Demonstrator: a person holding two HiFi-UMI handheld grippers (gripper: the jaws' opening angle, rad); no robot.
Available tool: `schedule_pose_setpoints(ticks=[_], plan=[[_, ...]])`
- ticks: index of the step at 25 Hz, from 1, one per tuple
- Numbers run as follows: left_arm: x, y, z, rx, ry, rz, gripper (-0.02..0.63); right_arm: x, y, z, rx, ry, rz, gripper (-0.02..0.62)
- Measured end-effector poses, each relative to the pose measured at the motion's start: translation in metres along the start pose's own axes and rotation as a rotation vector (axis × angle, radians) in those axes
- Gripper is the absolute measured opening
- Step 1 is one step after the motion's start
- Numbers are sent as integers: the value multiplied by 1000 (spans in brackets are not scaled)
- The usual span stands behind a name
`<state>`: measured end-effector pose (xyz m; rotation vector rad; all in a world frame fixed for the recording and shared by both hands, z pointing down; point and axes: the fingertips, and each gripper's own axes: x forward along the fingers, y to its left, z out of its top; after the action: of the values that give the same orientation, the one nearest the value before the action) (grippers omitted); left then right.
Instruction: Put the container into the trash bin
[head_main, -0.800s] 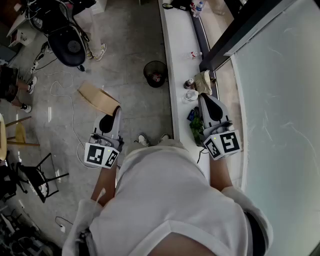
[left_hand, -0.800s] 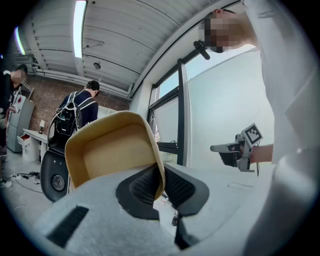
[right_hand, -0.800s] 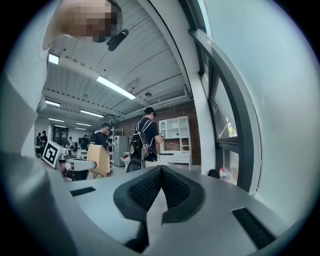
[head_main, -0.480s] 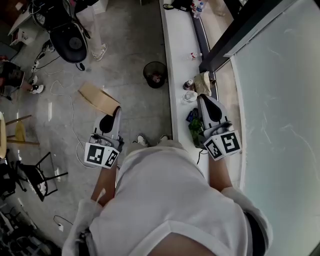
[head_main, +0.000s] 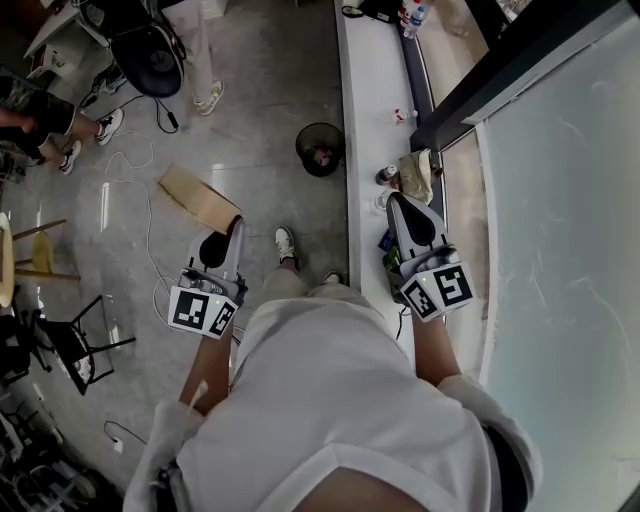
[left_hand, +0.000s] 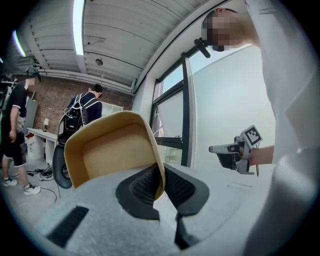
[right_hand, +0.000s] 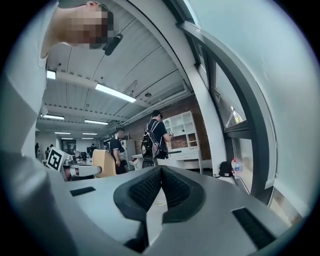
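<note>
A tan, shallow paper container (head_main: 199, 197) sticks out ahead of my left gripper (head_main: 237, 221), which is shut on its rim. In the left gripper view the container (left_hand: 107, 146) stands upright, its edge pinched between the dark pads (left_hand: 145, 186). A round black trash bin (head_main: 320, 148) stands on the floor ahead, against the white counter (head_main: 362, 110). My right gripper (head_main: 392, 198) hovers level over the counter, jaws shut with nothing between them (right_hand: 161, 172).
On the counter lie a can (head_main: 388, 175), a crumpled brown bag (head_main: 415, 172) and bottles (head_main: 410, 17) at the far end. Cables (head_main: 135, 215) trail over the floor at left. A black office chair (head_main: 148, 58) and standing people are at upper left. A glass wall runs along the right.
The person has stepped forward, one shoe now ahead near the counter. Both grippers keep their hold and pose; the right one has drifted slightly forward and left.
</note>
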<state>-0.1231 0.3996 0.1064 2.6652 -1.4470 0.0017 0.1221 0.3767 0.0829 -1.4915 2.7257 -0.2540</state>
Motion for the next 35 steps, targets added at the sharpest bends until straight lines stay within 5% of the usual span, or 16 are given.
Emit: schedule_pose_setpoints(ticks=[6,16,24,35], plan=[[46,39,-15,-38,19,-56,23,61,-16,-14,11,61,-12,2],[155,155,-37,-254,88,-154,23,226,-34,20,-65,72,-68,2],[228,163,-34,-267,132,-285,23,249,-85,14,42,98,-215,2],[293,155,-24,-208,153,-230,23,278,-168,24,66,80,-162,2]])
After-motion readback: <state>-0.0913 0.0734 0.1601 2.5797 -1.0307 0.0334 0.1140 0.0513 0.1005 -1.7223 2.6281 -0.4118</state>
